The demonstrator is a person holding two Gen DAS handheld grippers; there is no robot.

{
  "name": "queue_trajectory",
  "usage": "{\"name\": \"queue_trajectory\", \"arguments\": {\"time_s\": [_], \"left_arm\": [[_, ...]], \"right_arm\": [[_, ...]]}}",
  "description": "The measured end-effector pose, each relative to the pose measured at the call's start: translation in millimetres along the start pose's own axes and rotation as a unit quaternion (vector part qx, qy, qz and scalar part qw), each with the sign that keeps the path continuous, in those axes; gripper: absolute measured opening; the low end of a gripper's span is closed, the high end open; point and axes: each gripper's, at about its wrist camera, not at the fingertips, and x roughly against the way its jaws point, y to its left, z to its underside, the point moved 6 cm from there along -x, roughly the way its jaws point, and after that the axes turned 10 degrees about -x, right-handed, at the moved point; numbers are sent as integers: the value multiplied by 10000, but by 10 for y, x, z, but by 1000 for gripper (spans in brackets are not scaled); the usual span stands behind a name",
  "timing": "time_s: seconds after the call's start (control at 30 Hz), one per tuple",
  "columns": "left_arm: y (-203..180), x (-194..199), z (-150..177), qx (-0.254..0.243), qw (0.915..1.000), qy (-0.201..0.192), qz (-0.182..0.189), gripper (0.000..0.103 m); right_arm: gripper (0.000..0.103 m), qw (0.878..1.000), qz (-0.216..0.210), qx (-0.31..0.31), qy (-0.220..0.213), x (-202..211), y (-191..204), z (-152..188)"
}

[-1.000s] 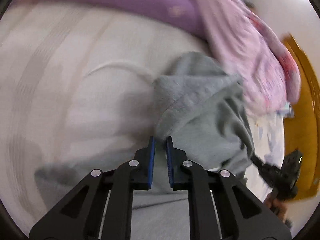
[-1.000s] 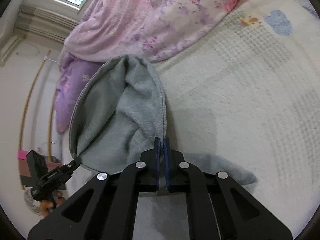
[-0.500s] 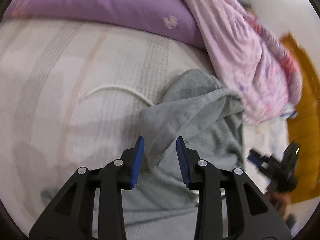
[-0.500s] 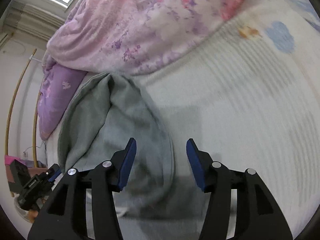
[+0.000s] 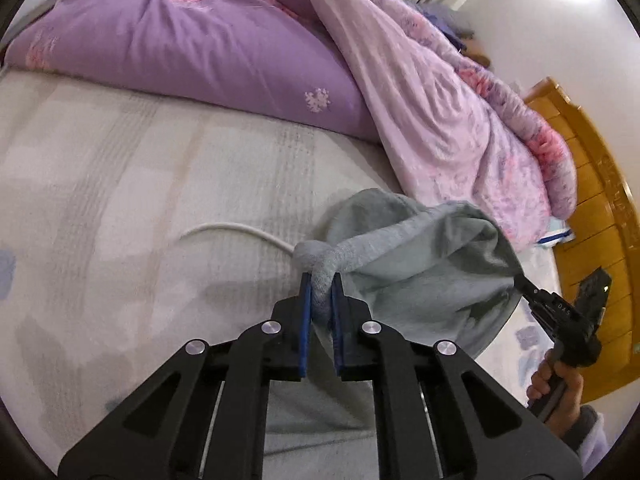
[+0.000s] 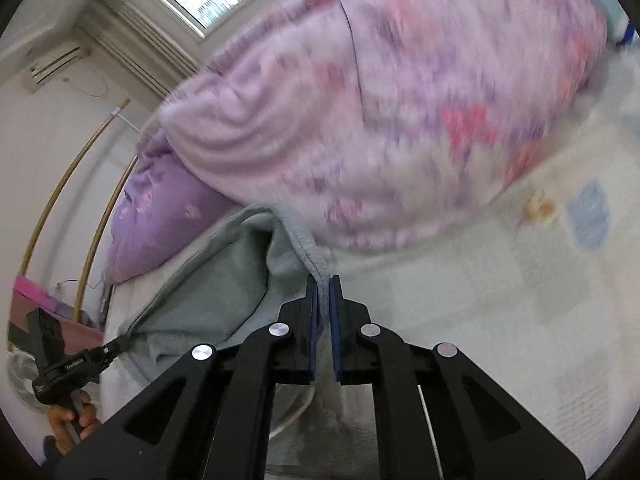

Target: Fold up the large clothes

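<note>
Both grippers, apart half a second ago, had clamped their jaws on the grey garment (image 5: 420, 272): left gripper (image 5: 320, 292), right gripper (image 6: 323, 296); it hung above the bed (image 5: 140, 200), soft, limp; hem grips suit it

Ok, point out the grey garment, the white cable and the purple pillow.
grey garment (image 5: 424, 276), left wrist view, its bunched middle.
white cable (image 5: 236, 229), left wrist view, its curved stretch on the sheet.
purple pillow (image 5: 192, 48), left wrist view, its front face.

Floral quilt (image 6: 400, 128) motion-blurred, grey garment's (image 5: 420, 280) lower part hidden behind left tool (image 5: 320, 280)
</note>
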Motion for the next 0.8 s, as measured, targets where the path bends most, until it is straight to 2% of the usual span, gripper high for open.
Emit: {"name": "queue_trajectory", "arguments": {"time_s": [0.07, 0.1, 0.13, 0.23, 0.33, 0.43, 0.47, 0.5, 0.53, 0.57, 0.6, 0.67, 0.73, 0.8], "left_arm": [[215, -15, 172, 396, 9989, 157, -186, 9], [405, -33, 346, 783, 9964, 258, -187, 9], [521, -58, 467, 985, 9943, 339, -246, 9], [824, -183, 881, 1498, 9856, 716, -307, 9], [880, -265, 1063, 1696, 9813, 868, -266, 9], [821, -112, 1000, 1836, 9806, 689, 64, 10], [777, -22, 953, 1819, 9814, 576, 186, 14], [729, 61, 902, 1807, 9818, 486, 325, 17], [689, 128, 863, 1791, 9823, 403, 375, 24], [639, 220, 802, 1700, 9842, 286, 411, 25], [591, 259, 750, 1629, 9854, 226, 447, 26], [484, 292, 590, 1553, 9857, 163, 640, 40], [379, 158, 426, 1567, 9845, 158, 772, 45], [304, -22, 276, 1554, 9854, 311, 629, 50]], "right_arm": [[5, 9989, 454, 11, 152, 18, -177, 118], [5, 9980, 572, -63, 263, -30, -257, 189], [5, 9951, 796, -275, 521, -83, -463, 325], [6, 9836, 1030, -753, 1273, -270, -923, 748], [16, 9801, 1160, -818, 1389, -357, -997, 932], [31, 9771, 1136, -1025, 1478, -304, -912, 894], [34, 9790, 1083, -948, 1442, -237, -838, 854], [49, 9806, 1122, -764, 1415, -165, -755, 814], [59, 9816, 1211, -576, 1360, -86, -681, 774], [69, 9830, 1238, -365, 1308, -23, -575, 723], [68, 9841, 1227, -170, 1269, 31, -479, 679], [68, 9875, 1069, -40, 1160, 73, -308, 561], [68, 9901, 635, -237, 1227, -69, -158, 438], [68, 9888, 382, -526, 1342, -246, -52, 380]]}}
